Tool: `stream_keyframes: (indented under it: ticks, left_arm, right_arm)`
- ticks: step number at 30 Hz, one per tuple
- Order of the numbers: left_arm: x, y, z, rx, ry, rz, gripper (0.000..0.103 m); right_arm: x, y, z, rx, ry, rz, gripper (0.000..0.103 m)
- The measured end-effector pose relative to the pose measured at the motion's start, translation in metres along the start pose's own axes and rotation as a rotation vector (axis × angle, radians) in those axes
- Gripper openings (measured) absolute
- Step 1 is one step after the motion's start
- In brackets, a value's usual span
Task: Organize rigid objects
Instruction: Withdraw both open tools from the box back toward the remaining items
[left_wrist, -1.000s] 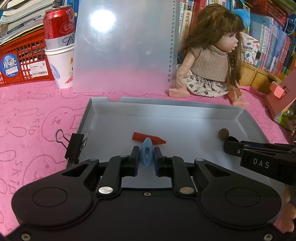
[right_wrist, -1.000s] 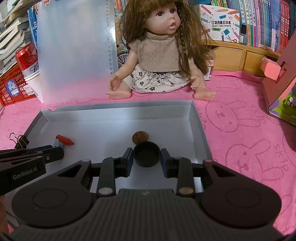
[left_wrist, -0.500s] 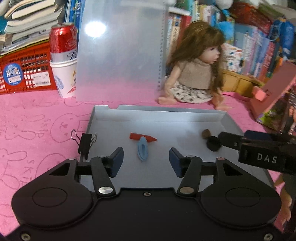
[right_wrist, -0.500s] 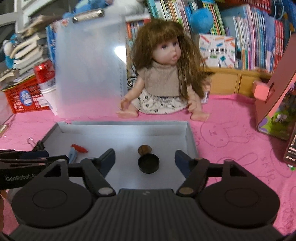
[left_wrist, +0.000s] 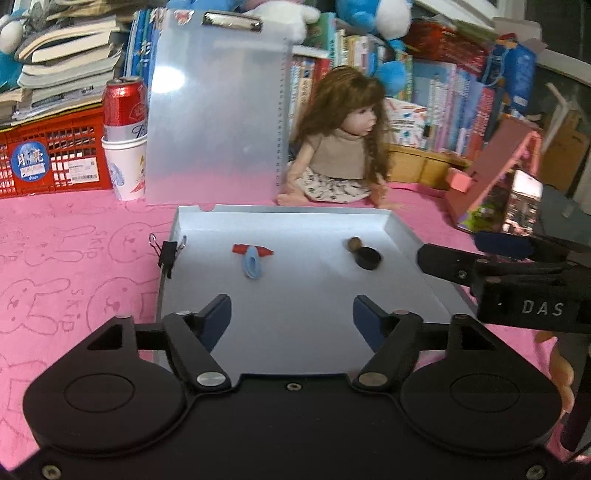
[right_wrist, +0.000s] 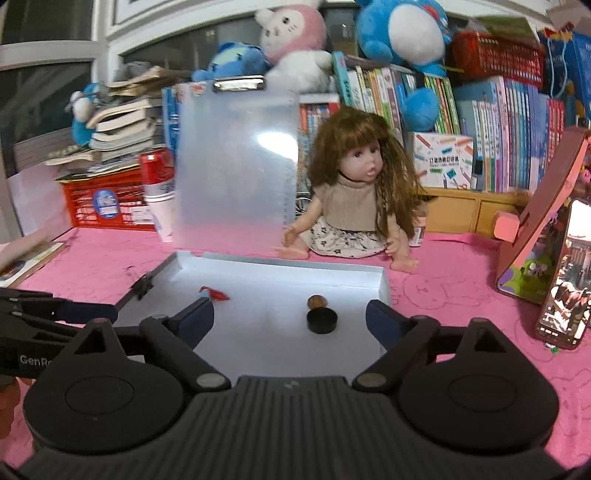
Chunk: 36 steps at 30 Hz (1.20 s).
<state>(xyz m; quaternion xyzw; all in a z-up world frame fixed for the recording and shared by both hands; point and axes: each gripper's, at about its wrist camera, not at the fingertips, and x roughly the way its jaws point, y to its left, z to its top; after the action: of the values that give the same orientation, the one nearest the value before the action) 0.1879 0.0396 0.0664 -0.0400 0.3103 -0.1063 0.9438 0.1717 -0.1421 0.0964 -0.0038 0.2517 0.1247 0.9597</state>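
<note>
A shallow grey box (left_wrist: 295, 291) lies on the pink cloth. Inside it are a light blue clip (left_wrist: 252, 263) lying across a red crayon (left_wrist: 264, 251), a black cap (left_wrist: 368, 257) and a brown nut (left_wrist: 354, 243) beside the cap. My left gripper (left_wrist: 291, 317) is open and empty, raised above the box's near edge. My right gripper (right_wrist: 290, 319) is open and empty too, held back from the black cap (right_wrist: 322, 320) and nut (right_wrist: 315, 301). The red crayon (right_wrist: 218, 294) shows in the right wrist view. A black binder clip (left_wrist: 168, 253) grips the box's left wall.
A doll (left_wrist: 343, 147) sits behind the box. A clear clipboard (left_wrist: 218, 110) stands at the back, with a red can in a paper cup (left_wrist: 123, 147) and a red basket (left_wrist: 48, 155) to its left. A pink toy house (right_wrist: 535, 236) and a phone (right_wrist: 565, 295) stand at right.
Both grippers opened, left the blue clip and the black cap lying in the box, and pulled back and up from it.
</note>
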Motion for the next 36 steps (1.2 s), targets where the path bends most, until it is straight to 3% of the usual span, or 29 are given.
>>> stream_keyframes:
  ticks: [5,18,36]
  left_arm:
    - [-0.025,-0.005,-0.014,0.015,-0.026,-0.017,0.078]
    - [-0.072,-0.017,-0.043,0.070,-0.079,-0.028,0.080]
    - [-0.115,-0.019,-0.098,0.084,-0.115,0.008,0.082]
  right_arm:
    - [-0.025,0.002,-0.008,0.012,-0.033,0.031,0.101]
    - [-0.070,0.008,-0.028,-0.002,-0.082,0.048,0.103]
    - [-0.104,0.020,-0.070,-0.045,-0.069,0.032,0.103]
